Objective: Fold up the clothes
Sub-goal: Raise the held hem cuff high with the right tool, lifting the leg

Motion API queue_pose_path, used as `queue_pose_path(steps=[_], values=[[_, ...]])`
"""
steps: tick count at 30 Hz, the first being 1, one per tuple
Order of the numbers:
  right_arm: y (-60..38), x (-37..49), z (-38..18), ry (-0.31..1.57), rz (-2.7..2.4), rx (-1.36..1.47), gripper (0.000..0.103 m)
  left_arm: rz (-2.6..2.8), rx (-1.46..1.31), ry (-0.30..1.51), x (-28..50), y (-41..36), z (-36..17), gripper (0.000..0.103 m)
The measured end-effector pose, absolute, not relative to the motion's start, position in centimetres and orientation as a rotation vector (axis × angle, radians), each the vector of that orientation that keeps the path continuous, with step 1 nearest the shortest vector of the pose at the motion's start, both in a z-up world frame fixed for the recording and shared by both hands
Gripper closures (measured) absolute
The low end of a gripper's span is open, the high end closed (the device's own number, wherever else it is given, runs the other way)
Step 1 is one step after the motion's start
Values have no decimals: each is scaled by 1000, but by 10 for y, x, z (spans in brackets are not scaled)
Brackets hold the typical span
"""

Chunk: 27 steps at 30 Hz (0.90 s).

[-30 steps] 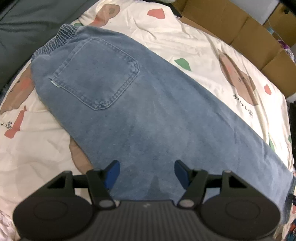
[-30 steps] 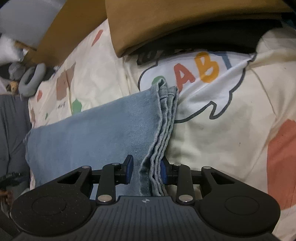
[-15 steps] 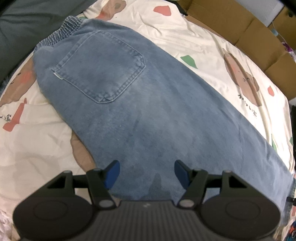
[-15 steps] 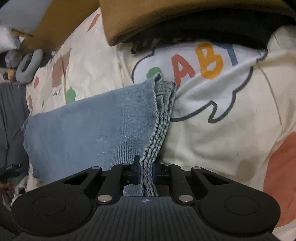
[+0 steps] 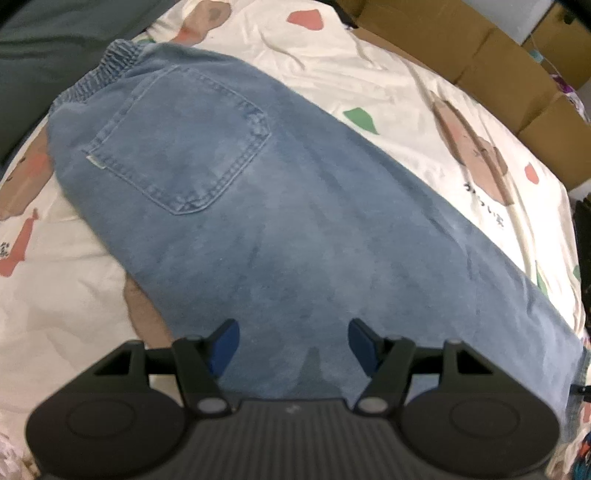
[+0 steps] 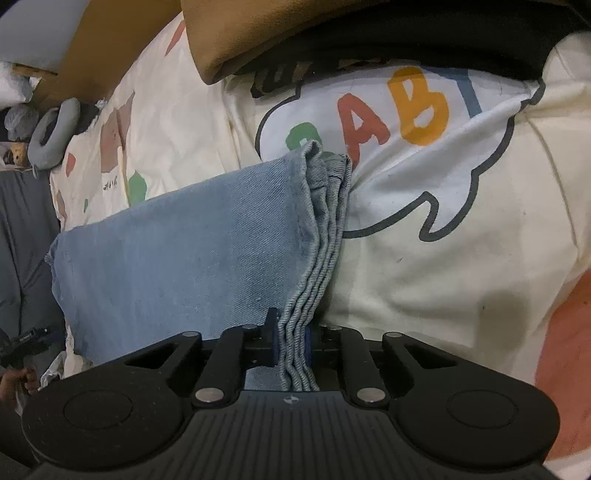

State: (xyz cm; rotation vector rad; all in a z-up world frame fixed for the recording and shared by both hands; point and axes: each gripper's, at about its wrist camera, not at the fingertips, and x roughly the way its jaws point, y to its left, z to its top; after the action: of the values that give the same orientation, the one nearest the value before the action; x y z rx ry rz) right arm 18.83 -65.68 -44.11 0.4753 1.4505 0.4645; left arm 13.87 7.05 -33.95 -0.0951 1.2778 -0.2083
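A pair of blue jeans [image 5: 280,206] lies folded lengthwise on a patterned cream bedsheet [image 5: 388,85], back pocket [image 5: 177,147] up, elastic waistband at the far left. My left gripper [image 5: 293,341] is open and hovers over the jeans' near edge, mid-leg. In the right wrist view the leg hems [image 6: 321,229] lie stacked in layers. My right gripper [image 6: 291,341] is shut on these hem layers at their near end, and the denim [image 6: 177,266] stretches away to the left.
Cardboard boxes [image 5: 491,62] line the bed's far edge. A dark grey surface [image 5: 48,40] lies beyond the waistband. In the right wrist view a white "BABY" print garment [image 6: 424,177], a brown cloth [image 6: 295,33] and a grey neck pillow [image 6: 51,133] lie on the bed.
My right gripper closed from open onto the stacked hems. My left gripper stayed open and moved a little nearer over the jeans.
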Motion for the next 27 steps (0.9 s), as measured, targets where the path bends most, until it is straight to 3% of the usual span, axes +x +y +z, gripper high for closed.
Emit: queue_pose_path(steps=[21, 27], values=[[-614, 194, -243, 1316, 605, 289, 95, -293, -52, 1275, 139, 53, -351, 35], [-619, 210, -205, 1283, 597, 378, 95, -310, -47, 1286, 139, 49, -355, 35]])
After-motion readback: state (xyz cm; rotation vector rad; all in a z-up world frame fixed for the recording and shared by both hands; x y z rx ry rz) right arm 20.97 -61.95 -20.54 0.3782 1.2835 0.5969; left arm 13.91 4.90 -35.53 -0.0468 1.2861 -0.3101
